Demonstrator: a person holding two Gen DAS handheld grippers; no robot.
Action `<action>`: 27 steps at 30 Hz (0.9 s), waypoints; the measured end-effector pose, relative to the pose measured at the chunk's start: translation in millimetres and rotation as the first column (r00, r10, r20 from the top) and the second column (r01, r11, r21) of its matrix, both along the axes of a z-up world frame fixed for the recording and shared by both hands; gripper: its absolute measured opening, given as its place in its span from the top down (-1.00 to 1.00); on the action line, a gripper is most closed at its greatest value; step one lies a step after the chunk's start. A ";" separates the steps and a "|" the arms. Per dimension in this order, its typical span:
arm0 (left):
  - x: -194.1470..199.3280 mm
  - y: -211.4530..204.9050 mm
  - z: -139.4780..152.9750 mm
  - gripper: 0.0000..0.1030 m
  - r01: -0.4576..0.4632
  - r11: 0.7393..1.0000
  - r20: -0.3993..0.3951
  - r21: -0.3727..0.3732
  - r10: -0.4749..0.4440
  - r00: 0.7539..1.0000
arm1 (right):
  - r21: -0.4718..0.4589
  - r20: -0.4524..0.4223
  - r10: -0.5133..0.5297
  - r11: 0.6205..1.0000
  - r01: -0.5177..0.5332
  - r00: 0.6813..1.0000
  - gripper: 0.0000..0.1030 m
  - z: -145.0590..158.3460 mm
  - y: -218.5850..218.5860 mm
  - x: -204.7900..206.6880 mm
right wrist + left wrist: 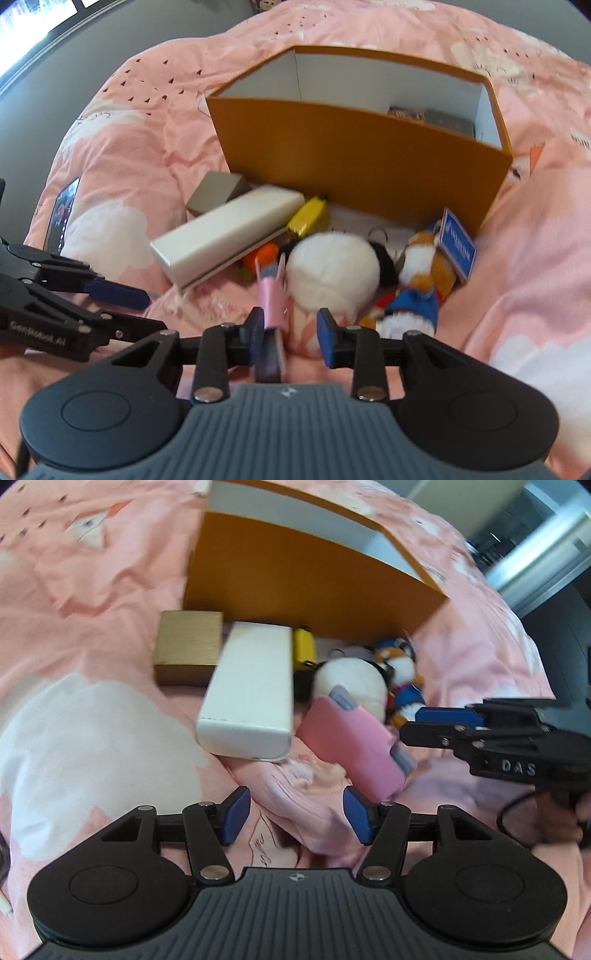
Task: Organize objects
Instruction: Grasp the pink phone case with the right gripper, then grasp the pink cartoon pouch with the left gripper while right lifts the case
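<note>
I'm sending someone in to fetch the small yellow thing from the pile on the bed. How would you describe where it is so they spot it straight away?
Find the big orange box standing open on the pink bedding. At the foot of its near wall lies a long white carton; the yellow item sits wedged between that carton's far end and the box wall. It is the only bright yellow piece, small and blocky, beside the round white plush.
</note>
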State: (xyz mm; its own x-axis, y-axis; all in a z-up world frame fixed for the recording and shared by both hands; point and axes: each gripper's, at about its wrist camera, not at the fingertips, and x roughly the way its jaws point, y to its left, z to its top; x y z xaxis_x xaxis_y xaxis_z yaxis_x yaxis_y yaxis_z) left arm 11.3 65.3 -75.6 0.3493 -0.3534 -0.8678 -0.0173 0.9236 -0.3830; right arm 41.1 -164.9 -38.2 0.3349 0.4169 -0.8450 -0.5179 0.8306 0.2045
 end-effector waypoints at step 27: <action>-13.1 -38.8 -2.9 0.29 0.019 0.991 0.061 0.129 -0.027 0.998 | 0.084 -0.089 -0.007 0.996 0.015 0.996 0.58 -12.7 -7.3 1.3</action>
